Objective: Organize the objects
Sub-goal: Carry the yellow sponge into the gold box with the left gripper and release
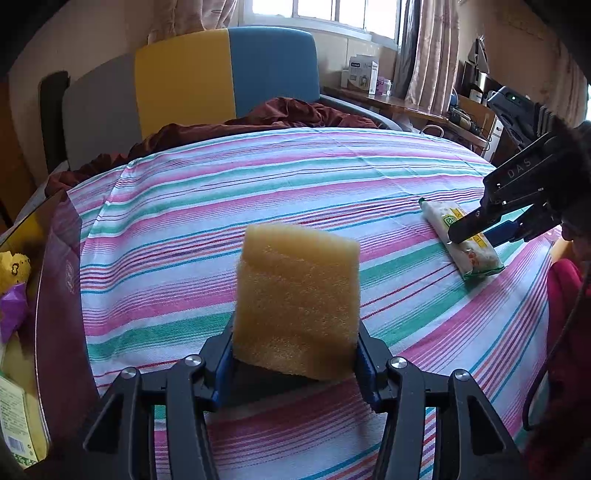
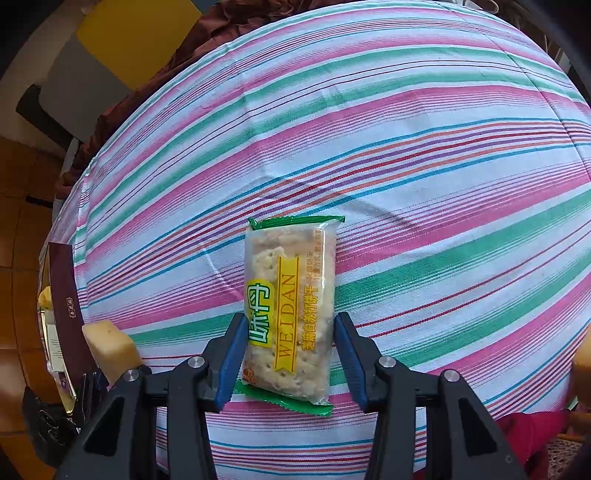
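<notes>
A pink, green and blue striped sheet (image 2: pixel 406 155) covers the bed, with a window (image 1: pixel 332 14) beyond. The left gripper (image 1: pixel 295 354) clamps a yellow sponge (image 1: pixel 297 299) above the sheet. The right gripper (image 2: pixel 290 354) has its pads against a biscuit packet (image 2: pixel 290 310), printed "WEIDAN", lying on the sheet's right side; "DAS" marks that gripper's body.

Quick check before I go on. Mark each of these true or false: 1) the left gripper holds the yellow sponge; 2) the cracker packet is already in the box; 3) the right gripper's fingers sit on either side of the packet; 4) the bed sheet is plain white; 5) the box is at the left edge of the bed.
1) True: the left gripper is clamped on the yellow sponge.
2) False: the cracker packet lies on the striped sheet.
3) True: the right gripper straddles the packet's near end.
4) False: the sheet has pink, green and blue stripes.
5) True: the dark red box stands there, with items inside.
</notes>
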Demonstrator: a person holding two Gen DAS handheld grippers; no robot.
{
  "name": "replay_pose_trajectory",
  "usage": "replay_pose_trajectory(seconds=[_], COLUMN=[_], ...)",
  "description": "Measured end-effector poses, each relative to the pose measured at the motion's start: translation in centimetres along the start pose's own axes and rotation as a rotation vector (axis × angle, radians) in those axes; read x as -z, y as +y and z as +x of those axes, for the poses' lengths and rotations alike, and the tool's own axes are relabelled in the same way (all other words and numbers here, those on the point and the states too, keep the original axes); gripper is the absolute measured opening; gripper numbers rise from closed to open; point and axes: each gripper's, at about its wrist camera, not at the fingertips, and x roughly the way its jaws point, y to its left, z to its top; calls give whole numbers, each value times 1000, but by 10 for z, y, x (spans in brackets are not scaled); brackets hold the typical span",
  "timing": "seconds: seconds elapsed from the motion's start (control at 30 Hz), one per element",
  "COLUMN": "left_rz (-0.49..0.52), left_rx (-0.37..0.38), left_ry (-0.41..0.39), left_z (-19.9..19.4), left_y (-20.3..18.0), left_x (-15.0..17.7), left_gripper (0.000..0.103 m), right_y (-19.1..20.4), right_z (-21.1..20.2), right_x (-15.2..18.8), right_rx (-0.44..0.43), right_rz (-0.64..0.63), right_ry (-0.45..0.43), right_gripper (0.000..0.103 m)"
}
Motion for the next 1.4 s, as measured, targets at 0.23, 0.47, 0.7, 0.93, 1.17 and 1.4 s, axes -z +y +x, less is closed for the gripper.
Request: replay_pose_trajectory(seconds=[0.23, 0.47, 0.7, 0.93, 1.17, 1.4], left_rz=[9, 41, 43, 11, -139, -305], left_rx=[-11, -32, -25, -19, -160, -324], left_ry=[-1, 7, -17, -79, -151, -97], left_z=[0, -2, -40, -103, -157, -166], left_y=[-1, -5, 0, 25, 117, 200], left_x=[1, 0, -4, 2, 17, 51], left_gripper=[55, 54, 53, 53, 53, 53], right_y=[1, -2, 2, 11, 23, 38], right_z=[0, -3, -2, -1, 0, 3], right_x=[-1, -1, -3, -4, -6, -8], right_rx=[-2, -14, -22, -20, -12, 1], right_rz=[1, 23, 31, 29, 29, 28], right_ry=[0, -14, -14, -12, -13, -14], right_gripper=[48, 42, 42, 42, 42, 42])
